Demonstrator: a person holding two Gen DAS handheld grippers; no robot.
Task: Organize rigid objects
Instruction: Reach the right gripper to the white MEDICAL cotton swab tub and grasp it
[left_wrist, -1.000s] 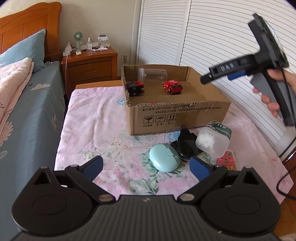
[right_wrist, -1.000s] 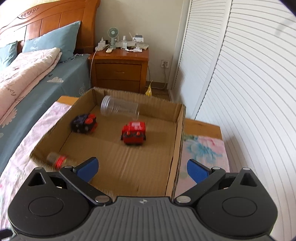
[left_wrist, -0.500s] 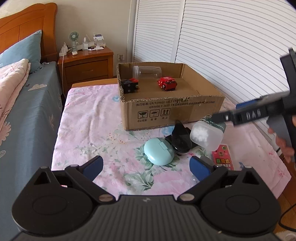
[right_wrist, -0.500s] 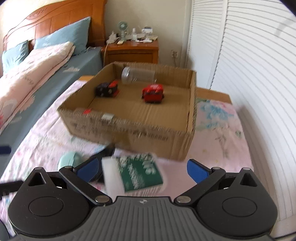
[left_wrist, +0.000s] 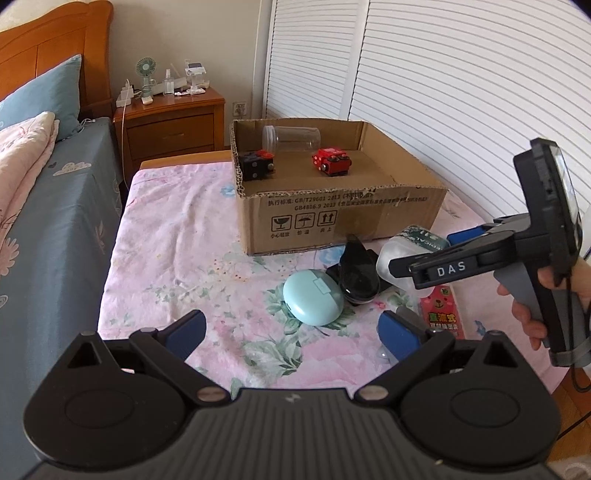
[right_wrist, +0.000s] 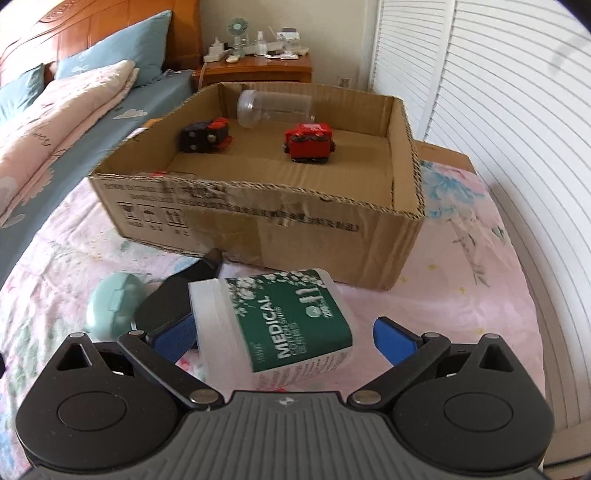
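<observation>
A white plastic tub with a green MEDICAL label (right_wrist: 284, 325) (left_wrist: 413, 240) lies on its side on the floral cloth, in front of the cardboard box (right_wrist: 295, 236) (left_wrist: 332, 221). My right gripper (right_wrist: 284, 338) (left_wrist: 419, 251) is open with the tub between its fingers; the right pad stands apart from it. Inside the box are a clear jar (right_wrist: 275, 107) on its side, a red toy car (right_wrist: 309, 143) and a black-and-red one (right_wrist: 205, 136). My left gripper (left_wrist: 291, 330) hangs open and holds nothing, just short of a mint round case (left_wrist: 313, 297) and a glossy black object (left_wrist: 358, 275).
A red card packet (left_wrist: 441, 314) lies under the right gripper's handle, which a hand (left_wrist: 528, 317) holds. A bed (left_wrist: 48, 206) runs along the left and a wooden nightstand (left_wrist: 170, 122) stands behind. White louvred doors (left_wrist: 461, 92) close off the right side.
My right gripper has come back from over the box and dropped low, so the tub now lies between its open fingers. The left gripper has shifted only slightly.
</observation>
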